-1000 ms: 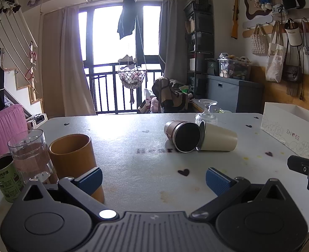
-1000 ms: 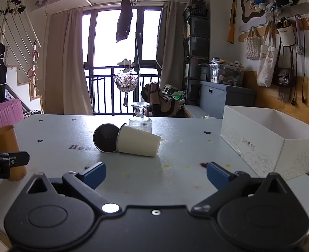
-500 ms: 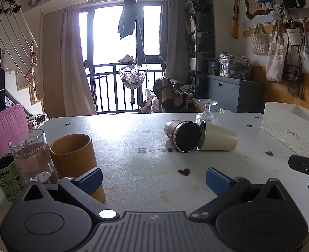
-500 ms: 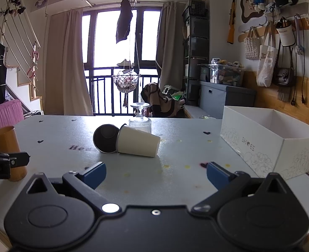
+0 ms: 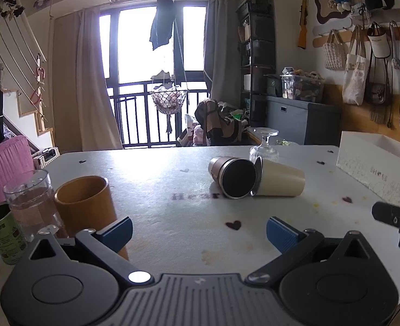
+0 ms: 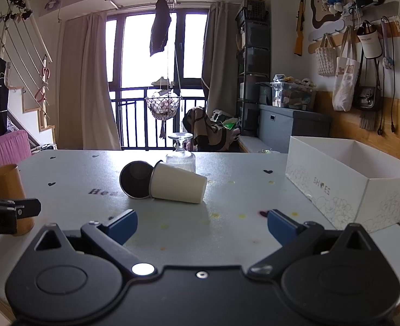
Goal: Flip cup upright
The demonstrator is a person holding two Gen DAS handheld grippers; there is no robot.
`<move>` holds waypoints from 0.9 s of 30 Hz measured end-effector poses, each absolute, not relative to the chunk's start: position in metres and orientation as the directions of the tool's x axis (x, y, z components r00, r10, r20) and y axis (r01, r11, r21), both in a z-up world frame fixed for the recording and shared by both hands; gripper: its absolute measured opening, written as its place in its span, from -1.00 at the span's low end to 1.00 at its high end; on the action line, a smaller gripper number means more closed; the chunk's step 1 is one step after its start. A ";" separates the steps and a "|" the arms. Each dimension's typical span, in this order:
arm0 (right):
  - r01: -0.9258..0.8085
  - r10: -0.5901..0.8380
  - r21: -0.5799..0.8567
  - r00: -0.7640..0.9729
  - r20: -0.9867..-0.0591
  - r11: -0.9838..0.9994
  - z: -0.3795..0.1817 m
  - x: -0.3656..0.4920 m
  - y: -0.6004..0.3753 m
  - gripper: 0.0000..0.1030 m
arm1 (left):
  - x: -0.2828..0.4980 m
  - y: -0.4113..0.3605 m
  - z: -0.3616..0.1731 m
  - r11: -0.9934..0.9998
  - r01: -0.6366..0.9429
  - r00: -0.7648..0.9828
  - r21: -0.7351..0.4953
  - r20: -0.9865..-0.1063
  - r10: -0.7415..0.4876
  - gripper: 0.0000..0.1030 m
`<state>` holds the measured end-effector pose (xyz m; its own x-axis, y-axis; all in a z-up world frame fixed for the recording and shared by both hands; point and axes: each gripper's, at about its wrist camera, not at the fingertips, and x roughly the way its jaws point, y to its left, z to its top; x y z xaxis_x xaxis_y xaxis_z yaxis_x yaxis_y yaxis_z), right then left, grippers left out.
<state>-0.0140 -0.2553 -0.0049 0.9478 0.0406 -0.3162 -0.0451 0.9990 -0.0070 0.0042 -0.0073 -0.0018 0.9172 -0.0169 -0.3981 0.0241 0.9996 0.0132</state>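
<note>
A cream paper cup (image 5: pixel 280 182) lies on its side on the grey table, also in the right wrist view (image 6: pixel 178 187). A metal tumbler (image 5: pixel 232 176) lies on its side against it, mouth toward me, also in the right wrist view (image 6: pixel 136 179). A stemmed glass (image 6: pixel 180 154) stands upside down behind them. My left gripper (image 5: pixel 198 229) is open and empty, well short of the cups. My right gripper (image 6: pixel 202 222) is open and empty, also short of them.
An orange-brown cup (image 5: pixel 87 203), a glass of water (image 5: pixel 30 203) and a green can (image 5: pixel 0 233) stand upright at the left by my left gripper. A white open shoebox (image 6: pixel 346 182) sits at the right. The right gripper's tip shows in the left wrist view (image 5: pixel 395 217).
</note>
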 end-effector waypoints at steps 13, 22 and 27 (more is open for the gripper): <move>-0.138 0.096 -0.152 0.962 -0.255 0.979 -0.008 0.025 -0.277 1.00 | 0.044 -0.033 -0.021 0.997 0.076 0.900 -0.021 -0.429 -0.078 1.00; -0.360 0.191 -0.480 0.911 -0.366 0.800 -0.020 0.131 -0.268 1.00 | 0.055 -0.027 -0.041 0.994 0.092 0.889 -0.051 -0.445 -0.105 1.00; -0.495 0.203 -0.586 0.846 -0.493 0.642 -0.033 0.182 -0.249 0.99 | 0.057 -0.024 -0.046 0.993 0.112 0.888 -0.048 -0.444 -0.122 1.00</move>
